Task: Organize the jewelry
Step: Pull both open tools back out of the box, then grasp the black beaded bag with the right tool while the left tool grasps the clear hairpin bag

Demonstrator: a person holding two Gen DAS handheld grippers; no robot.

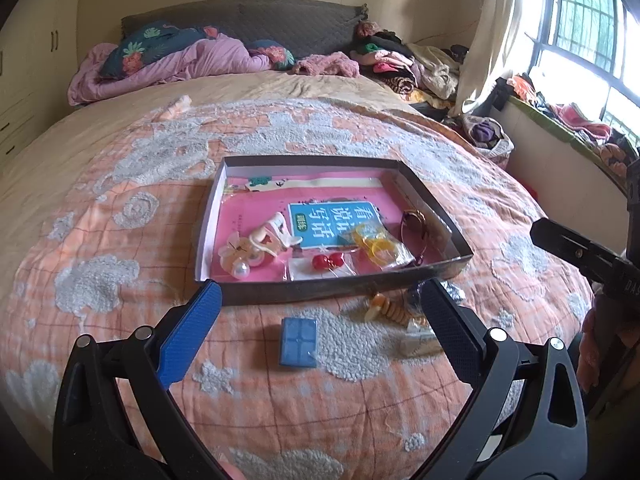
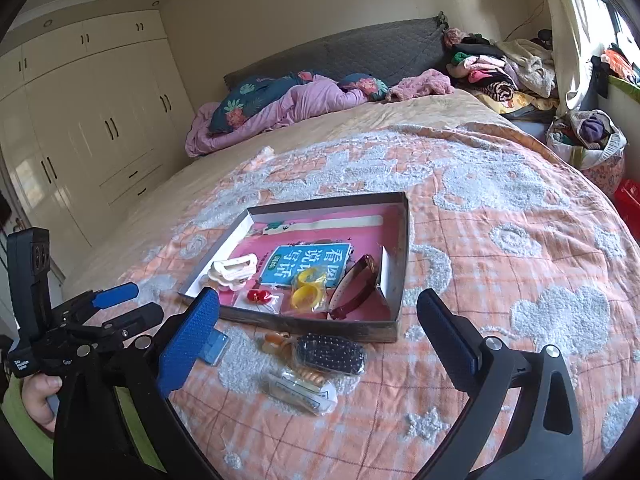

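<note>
A shallow cardboard box (image 1: 304,294) (image 2: 320,326) lies on the bed. It holds a white hair clip (image 1: 272,236) (image 2: 234,270), red earrings in a clear bag (image 1: 328,262) (image 2: 258,297), yellow rings (image 1: 378,246) (image 2: 308,290) and a brown strap (image 1: 416,232) (image 2: 356,286). In front of the box lie a small blue case (image 1: 299,343) (image 2: 216,348), orange beads (image 1: 384,308) (image 2: 276,340), a black studded clip (image 2: 330,354) and a clear packet (image 2: 304,392). My left gripper (image 1: 320,286) (image 2: 132,305) hovers open over the blue case. My right gripper (image 2: 318,295) is open above the black clip, holding nothing.
The box is lined with a pink booklet bearing a blue label (image 1: 332,220). The quilt (image 2: 500,280) is orange with white tufts. Rumpled bedding (image 2: 280,108) and heaped clothes (image 2: 500,68) lie at the headboard. Wardrobes (image 2: 100,120) stand left, a laundry bag (image 2: 588,140) right.
</note>
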